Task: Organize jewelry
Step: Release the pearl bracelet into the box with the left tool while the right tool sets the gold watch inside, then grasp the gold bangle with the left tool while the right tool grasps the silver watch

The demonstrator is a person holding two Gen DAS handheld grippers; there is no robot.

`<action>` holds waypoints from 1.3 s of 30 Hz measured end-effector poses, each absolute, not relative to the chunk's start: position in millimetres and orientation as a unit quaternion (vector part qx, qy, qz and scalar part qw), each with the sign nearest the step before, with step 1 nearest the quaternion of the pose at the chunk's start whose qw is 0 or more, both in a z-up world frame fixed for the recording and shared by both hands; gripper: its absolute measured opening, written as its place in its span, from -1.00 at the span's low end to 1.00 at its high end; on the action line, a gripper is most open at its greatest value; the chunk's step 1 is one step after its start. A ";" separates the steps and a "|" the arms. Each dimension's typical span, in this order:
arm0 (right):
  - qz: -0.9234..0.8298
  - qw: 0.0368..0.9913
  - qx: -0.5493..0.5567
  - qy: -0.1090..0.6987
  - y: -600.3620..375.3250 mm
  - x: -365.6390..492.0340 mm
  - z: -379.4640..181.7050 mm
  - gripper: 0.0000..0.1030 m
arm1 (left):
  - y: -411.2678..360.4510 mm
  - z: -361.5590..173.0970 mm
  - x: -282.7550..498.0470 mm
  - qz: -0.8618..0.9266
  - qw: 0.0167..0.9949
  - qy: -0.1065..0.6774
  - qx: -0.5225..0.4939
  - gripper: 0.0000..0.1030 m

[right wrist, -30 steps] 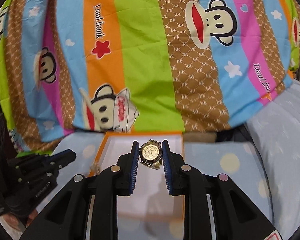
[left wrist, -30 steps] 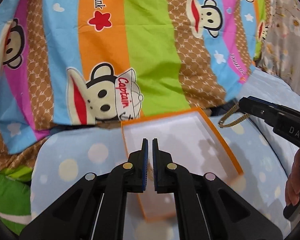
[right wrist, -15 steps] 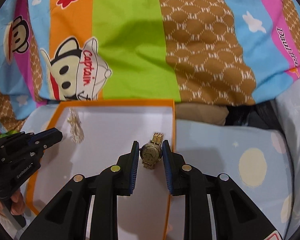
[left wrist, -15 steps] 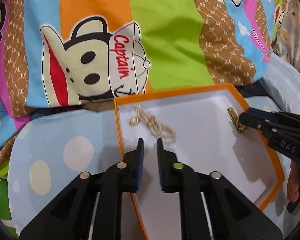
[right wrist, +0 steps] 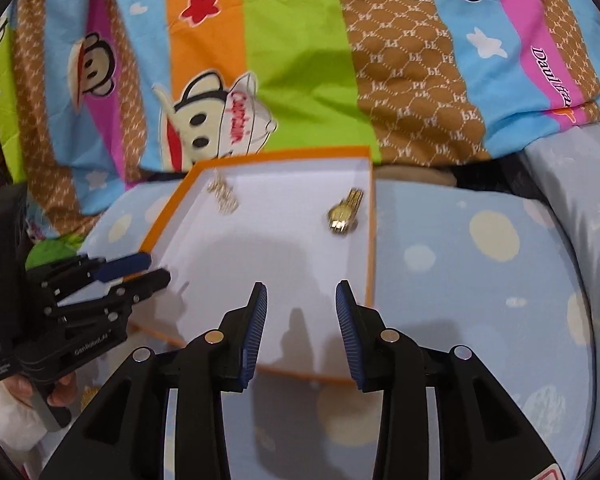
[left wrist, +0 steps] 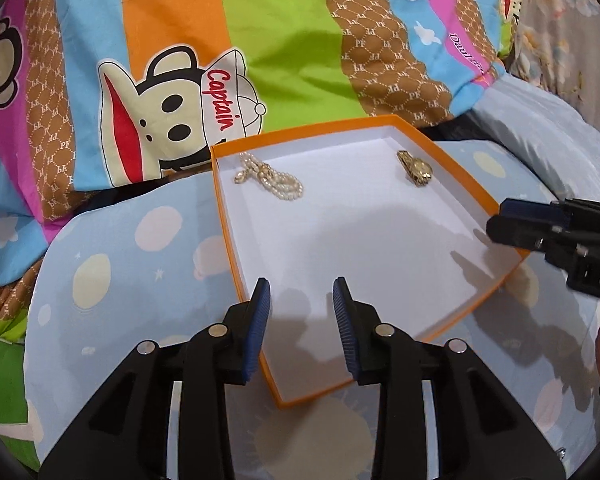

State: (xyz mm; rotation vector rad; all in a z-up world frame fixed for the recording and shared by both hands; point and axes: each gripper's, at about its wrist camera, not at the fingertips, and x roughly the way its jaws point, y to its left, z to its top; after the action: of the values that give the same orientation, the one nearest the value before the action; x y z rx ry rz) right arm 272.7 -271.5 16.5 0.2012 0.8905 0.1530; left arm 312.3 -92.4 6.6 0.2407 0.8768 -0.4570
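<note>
left wrist view: the left gripper (left wrist: pixel 302 312) hangs over the near end of the shallow orange-rimmed white cardboard box (left wrist: pixel 452 162), its jaws spread apart and holding nothing. inside the box, a coiled pearl necklace with gold links (left wrist: pixel 272 176) lies in the far left corner, and a gold metal wristwatch (left wrist: pixel 416 168) lies near the far right corner, well apart from the necklace. the right gripper (left wrist: pixel 504 220) reaches in at the box's right edge; in its own view the right gripper (right wrist: pixel 302 312) has its jaws wide apart and empty above the box's near edge. the box rests on a pale blue polka-dot pillow (left wrist: pixel 132 264), with a striped cartoon-monkey blanket (left wrist: pixel 284 52) behind it.
</note>
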 end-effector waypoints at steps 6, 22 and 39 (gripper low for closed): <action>0.063 0.887 0.095 0.448 -258.6 261.8 6.9 -0.48 | -93.5 4.8 299.3 -0.210 0.871 0.426 0.125 -0.38; 0.072 0.886 0.106 0.445 -235.0 174.4 15.3 -0.48 | -68.0 9.7 228.2 -0.234 0.862 0.433 0.122 -0.39; 0.160 0.882 0.093 0.432 -193.9 101.6 -2.1 0.10 | 22.6 16.0 166.9 -0.183 0.892 0.413 0.004 0.30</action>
State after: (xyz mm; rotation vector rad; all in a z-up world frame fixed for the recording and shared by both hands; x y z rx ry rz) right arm 101.6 -193.9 -2.1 0.1932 0.9006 0.3332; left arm 166.9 22.6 16.0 0.0077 0.8568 -0.3803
